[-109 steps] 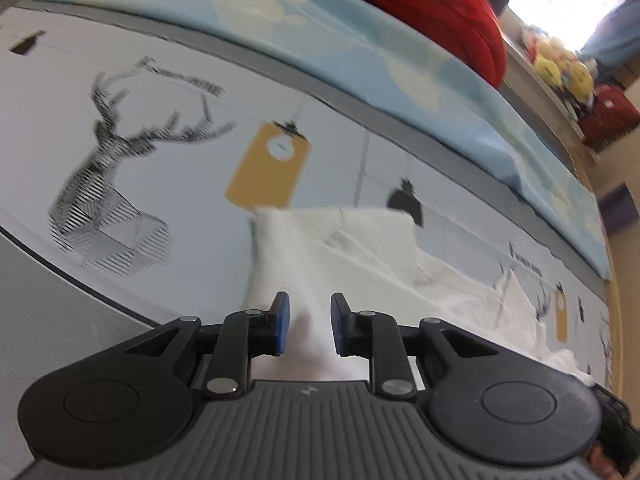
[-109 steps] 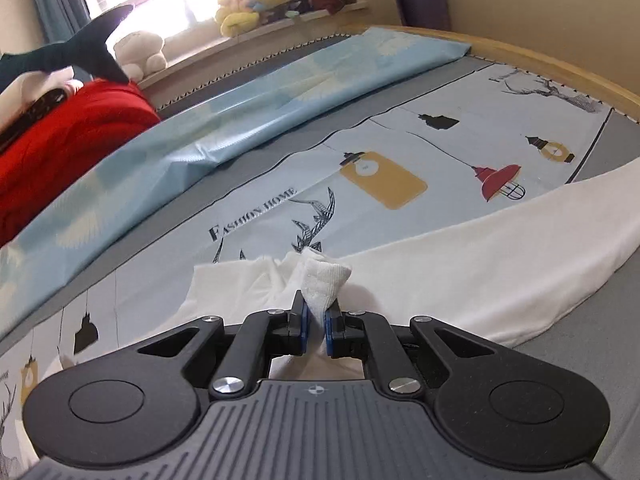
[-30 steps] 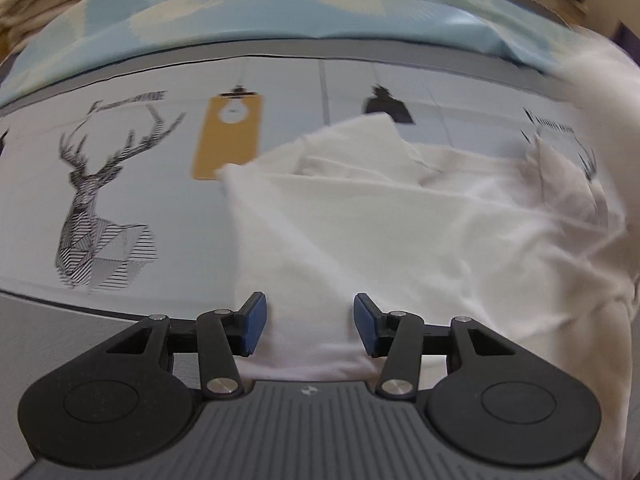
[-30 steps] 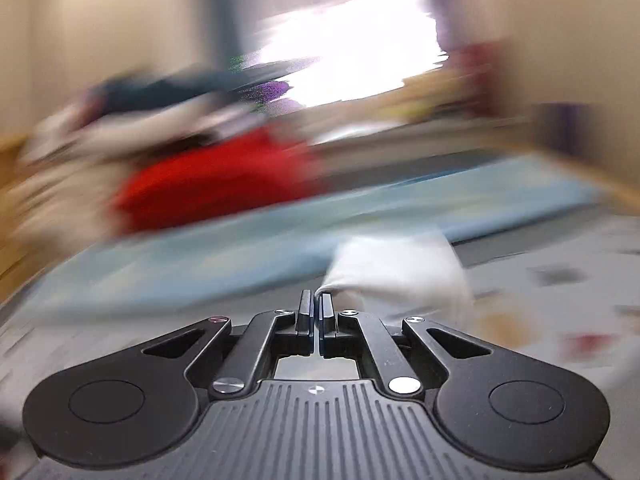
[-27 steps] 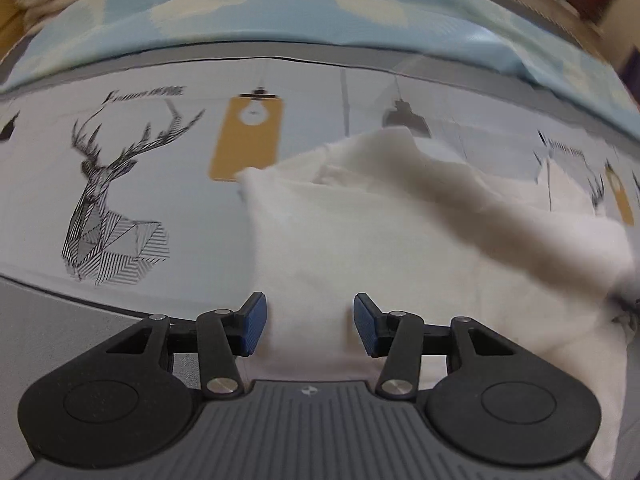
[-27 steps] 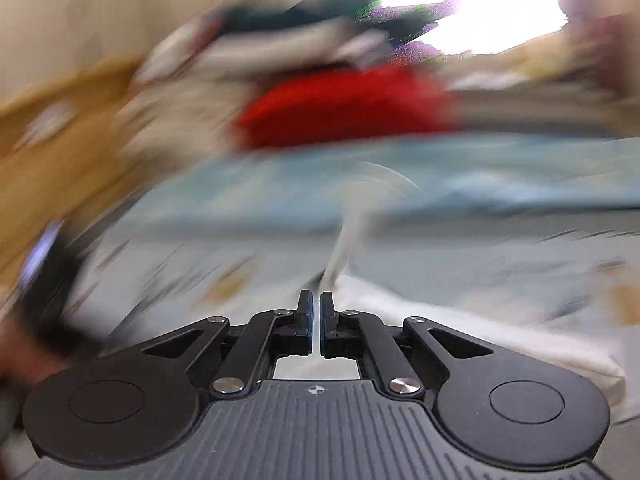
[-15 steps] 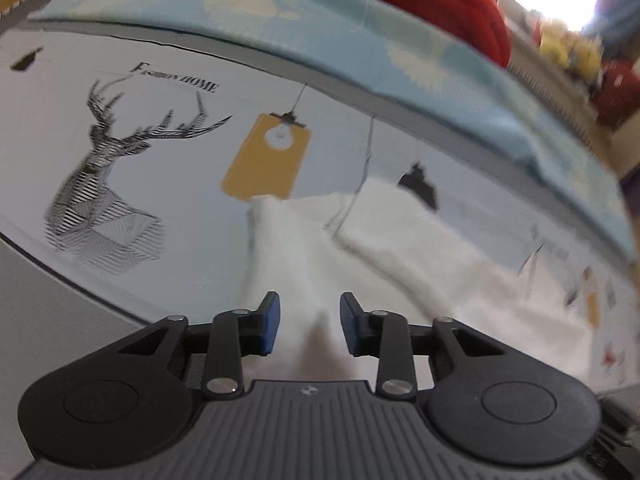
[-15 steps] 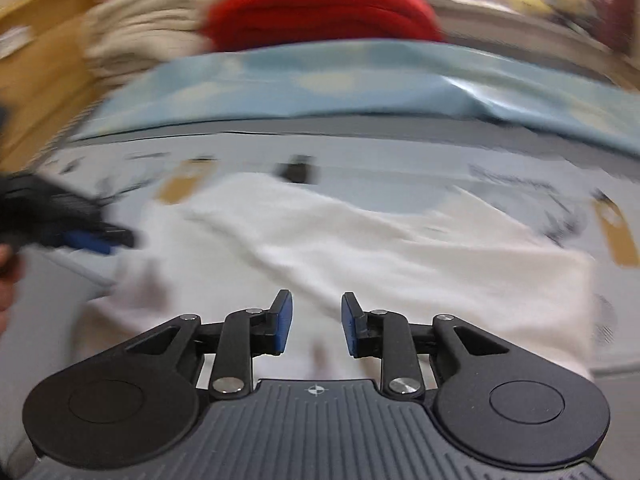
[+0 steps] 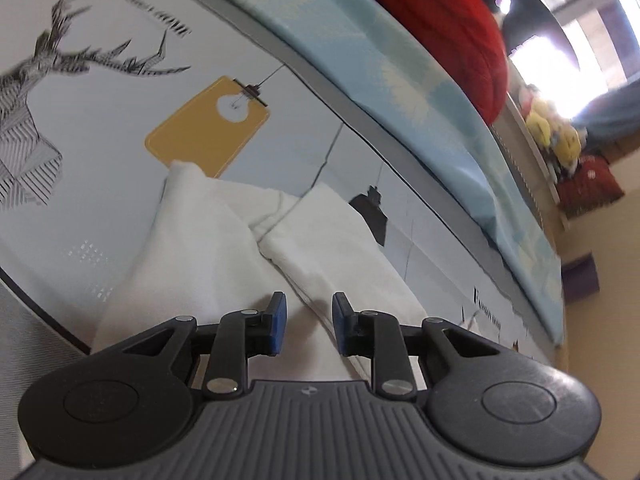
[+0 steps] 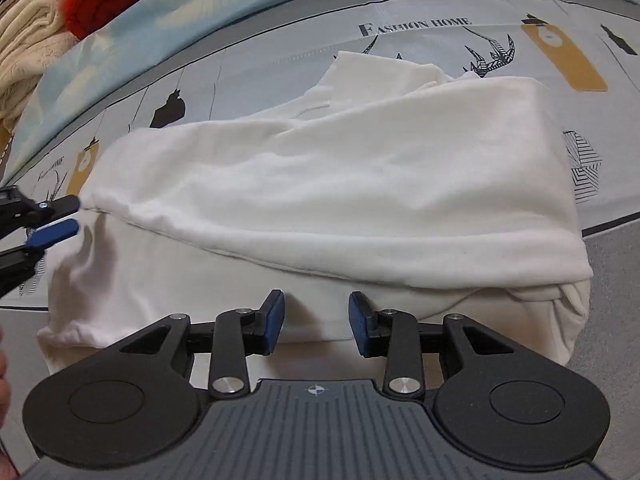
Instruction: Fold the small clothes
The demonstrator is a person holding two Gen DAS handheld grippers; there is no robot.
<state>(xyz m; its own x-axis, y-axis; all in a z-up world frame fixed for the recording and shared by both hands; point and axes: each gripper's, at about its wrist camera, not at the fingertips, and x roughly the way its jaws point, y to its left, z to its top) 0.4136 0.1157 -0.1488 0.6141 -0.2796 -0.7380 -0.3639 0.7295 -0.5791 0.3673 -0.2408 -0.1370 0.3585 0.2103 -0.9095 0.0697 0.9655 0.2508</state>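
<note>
**White garment folded over on the bed, both claws parted above it**

The garment (image 10: 320,184) lies on the bed, just ahead of and beneath the right claw (image 10: 316,322). Its upper layer is doubled over toward that claw, ending in a soft fold line that runs across the view just beyond the fingertips. A flat lower layer shows below the fold, reaching under the claw. At the far edge a smaller flap of the cloth sticks out past the fold.

The right claw hangs over the lower layer with its 2 blue pads spread; its jaws have just been opening, and nothing sits between them but the cloth underneath. Whether the pads touch the cloth cannot be told.

The left claw (image 9: 307,322) is at the garment's left end as the right wrist view shows it, where its blue pads (image 10: 56,230) stand just beside the cloth's edge. In its own view the garment (image 9: 208,240) spreads directly ahead, with 2 flaps meeting at a seam just beyond the fingertips. Its jaws have just been closing yet remain parted, with cloth below the gap and nothing pinched.

Beyond the garment, the sheet (image 10: 280,52) carries printed deer, yellow lamps and lettering. Farther out lie a pale blue quilt (image 9: 400,80) and a red blanket (image 9: 440,20).
</note>
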